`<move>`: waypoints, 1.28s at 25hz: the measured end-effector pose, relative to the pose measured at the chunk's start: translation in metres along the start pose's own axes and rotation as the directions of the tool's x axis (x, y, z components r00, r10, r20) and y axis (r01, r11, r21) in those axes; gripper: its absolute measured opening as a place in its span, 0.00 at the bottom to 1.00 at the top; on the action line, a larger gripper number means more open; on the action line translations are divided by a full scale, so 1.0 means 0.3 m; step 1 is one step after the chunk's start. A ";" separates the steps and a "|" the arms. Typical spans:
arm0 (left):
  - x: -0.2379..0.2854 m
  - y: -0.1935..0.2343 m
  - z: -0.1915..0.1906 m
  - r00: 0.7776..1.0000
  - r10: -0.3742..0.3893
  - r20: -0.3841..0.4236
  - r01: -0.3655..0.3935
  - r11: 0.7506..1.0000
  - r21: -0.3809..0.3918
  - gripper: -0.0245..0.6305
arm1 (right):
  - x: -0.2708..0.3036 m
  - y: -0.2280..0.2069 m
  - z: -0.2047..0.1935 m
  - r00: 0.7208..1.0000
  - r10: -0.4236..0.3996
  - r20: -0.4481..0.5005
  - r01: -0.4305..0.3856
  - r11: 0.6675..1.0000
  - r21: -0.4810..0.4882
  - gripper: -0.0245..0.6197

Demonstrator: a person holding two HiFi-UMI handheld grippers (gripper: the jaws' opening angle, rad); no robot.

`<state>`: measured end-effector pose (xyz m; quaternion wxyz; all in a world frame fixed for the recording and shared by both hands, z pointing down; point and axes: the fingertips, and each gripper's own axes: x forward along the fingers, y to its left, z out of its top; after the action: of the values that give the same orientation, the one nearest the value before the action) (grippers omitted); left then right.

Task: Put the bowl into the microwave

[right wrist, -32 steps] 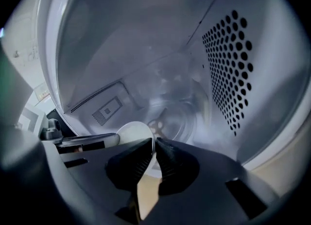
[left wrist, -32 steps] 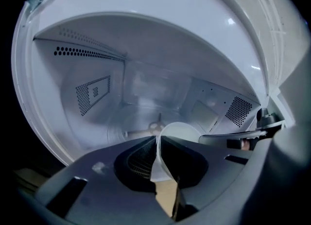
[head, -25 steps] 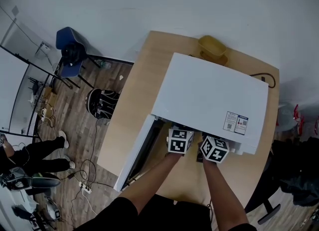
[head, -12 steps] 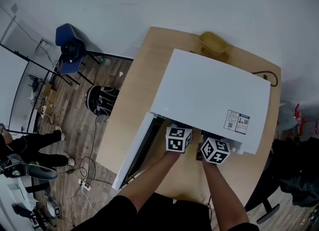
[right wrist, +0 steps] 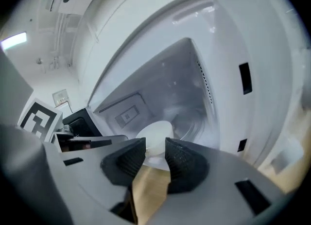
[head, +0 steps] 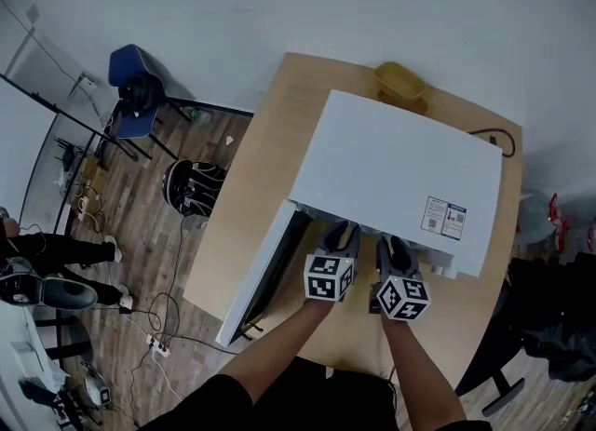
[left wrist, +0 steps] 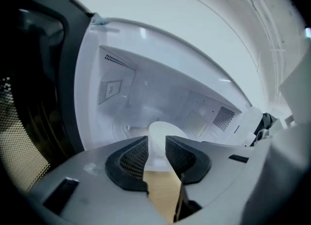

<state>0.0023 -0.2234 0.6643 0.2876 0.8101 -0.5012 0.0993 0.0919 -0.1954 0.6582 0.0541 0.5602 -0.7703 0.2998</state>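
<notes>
The white microwave (head: 400, 178) stands on the wooden table (head: 270, 141), its door (head: 261, 271) swung open to the left. Inside the cavity a white bowl (left wrist: 163, 131) rests on the floor, and the right gripper view shows the bowl (right wrist: 154, 136) too. My left gripper (head: 341, 231) hovers just outside the opening, open, with only table wood showing between its pads (left wrist: 133, 158). Beside it, my right gripper (head: 395, 245) has its jaws opening and holds nothing; the bowl lies beyond its fingertips (right wrist: 182, 158).
A yellow bowl-like thing (head: 399, 83) sits behind the microwave at the table's far edge, with a black cable (head: 494, 145) at the right. On the floor to the left are a blue chair (head: 135, 94) and a round black device (head: 191, 192).
Both grippers have drawn back out of the microwave's opening toward the person, so their fingers now show in front of it. The microwave and its door stay put.
</notes>
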 end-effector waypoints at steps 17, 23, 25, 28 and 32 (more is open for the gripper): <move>-0.668 -0.232 -0.050 0.991 -0.117 0.057 0.121 0.991 -0.065 0.07 | -0.588 0.287 0.050 0.992 0.020 0.128 0.002 0.987 -0.163 0.14; -0.920 -0.398 -0.027 0.968 -0.220 0.124 0.207 0.972 0.107 0.06 | -0.847 0.394 0.066 0.987 -0.005 0.162 0.031 0.986 -0.161 0.13; -1.006 -0.448 0.006 0.957 -0.229 0.179 0.198 0.964 0.174 0.06 | -0.934 0.440 0.065 0.986 0.002 0.169 0.030 0.982 -0.187 0.13; -1.115 -0.548 0.020 0.936 -0.252 0.245 0.188 0.948 0.258 0.06 | -1.078 0.464 0.031 0.986 0.002 0.168 0.034 0.976 -0.214 0.13; -1.240 -0.674 -0.028 0.932 -0.252 0.259 0.167 0.936 0.310 0.06 | -1.260 0.479 -0.002 0.984 0.005 0.178 0.034 0.975 -0.218 0.13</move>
<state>0.0013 0.1293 0.4301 0.0997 0.8977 -0.4288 0.0166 0.1017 0.1467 0.4426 0.0494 0.5810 -0.7963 0.1613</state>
